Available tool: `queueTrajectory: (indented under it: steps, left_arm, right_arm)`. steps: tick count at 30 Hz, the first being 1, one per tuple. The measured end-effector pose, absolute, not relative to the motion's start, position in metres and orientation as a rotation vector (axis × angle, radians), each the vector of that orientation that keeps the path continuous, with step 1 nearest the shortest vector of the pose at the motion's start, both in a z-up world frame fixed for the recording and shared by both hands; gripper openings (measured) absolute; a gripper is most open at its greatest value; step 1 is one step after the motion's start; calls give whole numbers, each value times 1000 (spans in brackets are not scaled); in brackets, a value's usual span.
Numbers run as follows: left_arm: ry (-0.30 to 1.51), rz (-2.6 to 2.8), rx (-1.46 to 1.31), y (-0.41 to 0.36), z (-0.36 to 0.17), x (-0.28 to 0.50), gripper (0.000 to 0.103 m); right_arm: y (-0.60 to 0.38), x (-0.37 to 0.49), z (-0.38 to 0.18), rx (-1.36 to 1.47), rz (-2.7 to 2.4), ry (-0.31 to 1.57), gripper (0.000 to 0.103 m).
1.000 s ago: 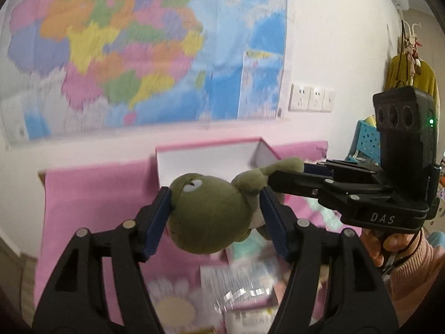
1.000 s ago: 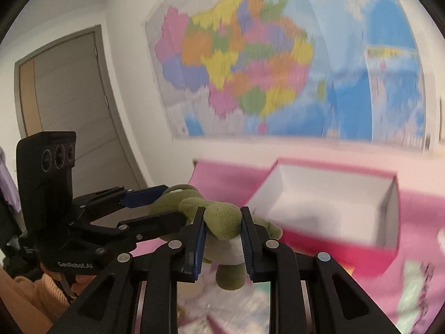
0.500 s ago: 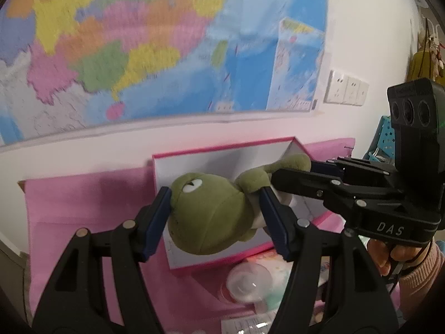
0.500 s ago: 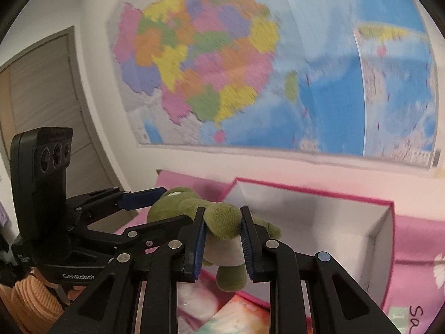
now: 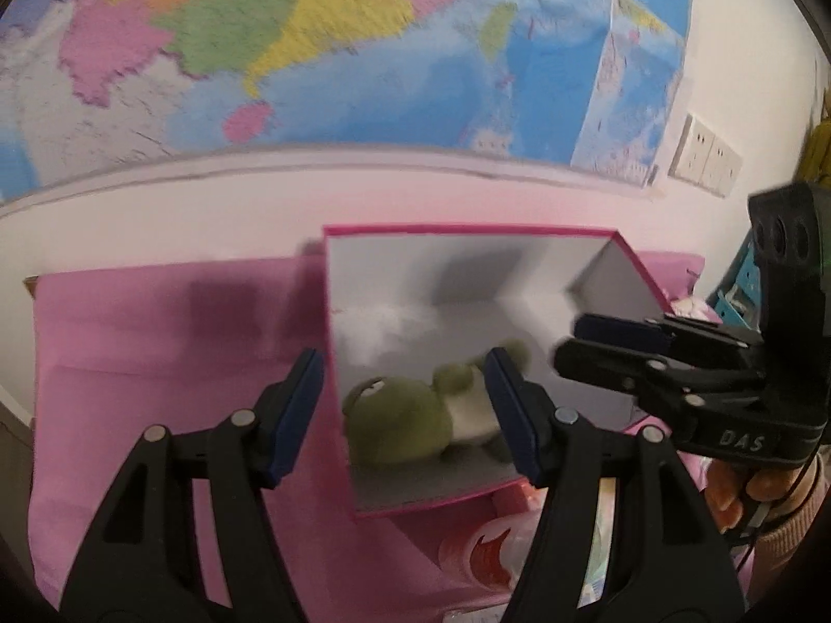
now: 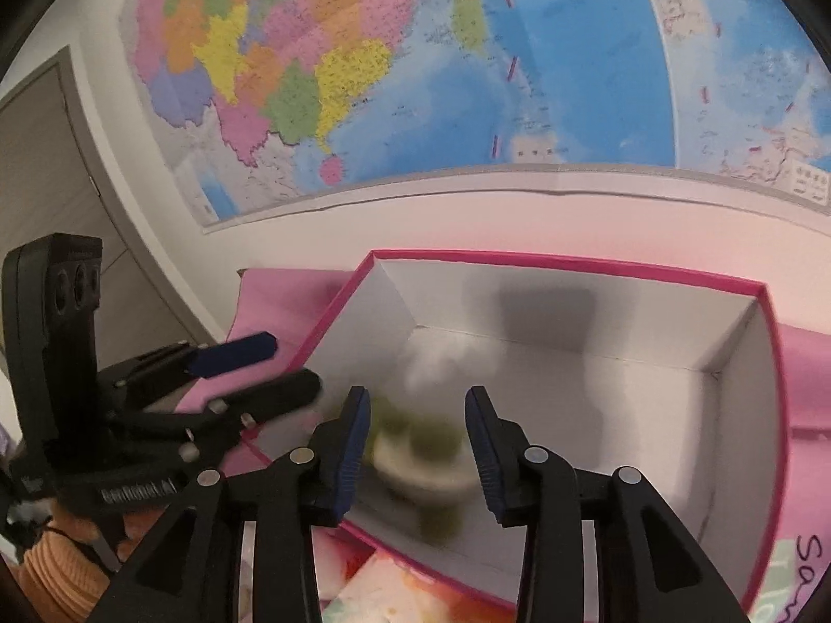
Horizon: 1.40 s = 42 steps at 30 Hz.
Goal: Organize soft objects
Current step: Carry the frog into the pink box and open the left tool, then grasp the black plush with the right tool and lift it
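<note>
A second ago the green frog plush (image 5: pixel 410 418) hung pinched between both tools above the pink cloth; now it lies inside the pink-edged white box (image 5: pixel 613 270), on its side near the front left corner, free of both. The left gripper (image 5: pixel 402 410) stands about half wide, its blue pads (image 5: pixel 298 405) either side of the toy's picture but above it and not pressing on it. The right gripper (image 6: pixel 415 433) is opening, its jaws parting over the blurred plush in the right wrist view, nothing squeezed between them. This looks like the release that ends one placement: the toy is dropped and both tools sit over the open box. The next move probably calls for drawing both grippers up and back clear of the box walls without snagging the rim, then turning to whatever soft thing remains; none shows clearly here. The box rests on a pink cloth (image 5: pixel 156 342) spread over the surface, with printed packets (image 5: pixel 483 550) lying in front of it. Behind hangs a large coloured wall map (image 6: pixel 467 78) on a white wall, with a row of sockets (image 5: pixel 706 156) to its right and a grey door (image 6: pixel 47 181) to its left. An orange-pink sleeve (image 5: pixel 779 560) shows at the right hand.
</note>
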<state>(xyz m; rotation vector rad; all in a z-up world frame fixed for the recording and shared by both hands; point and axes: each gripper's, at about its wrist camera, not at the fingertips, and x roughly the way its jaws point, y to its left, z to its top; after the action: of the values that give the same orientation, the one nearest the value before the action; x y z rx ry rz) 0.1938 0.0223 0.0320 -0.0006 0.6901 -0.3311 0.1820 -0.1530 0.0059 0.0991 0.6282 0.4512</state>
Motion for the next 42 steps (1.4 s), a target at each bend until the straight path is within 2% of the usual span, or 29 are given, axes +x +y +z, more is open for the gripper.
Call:
queueTrajectory:
  steps: [4,8,16,27,38,40,42]
  left_arm:
    - [609,-317,-18,34,50,167,67]
    - [530,-381,-29,40,67,127,81]
    - [511,-587,6,8,64,58,82]
    - [729,-766,101,-68,-6,37,82]
    - [912,-828,117,-105,-53,47,82]
    - [939,-831,105,-109,-59,51,80]
    - [956,-835,98,-113,-64,55,76]
  right_arm:
    - [-164,154,18,90,473,608,48]
    - [-186,115,27,85,482,580,62]
    - [-240,47,8,90,397,633,74]
    - [-279,20,-68,185,333,828,75]
    - [-276,35,-90,245,383,862,75]
    - [-278,36,-92,260,392,863,72]
    - [-279,36,-94,270,413,866,63]
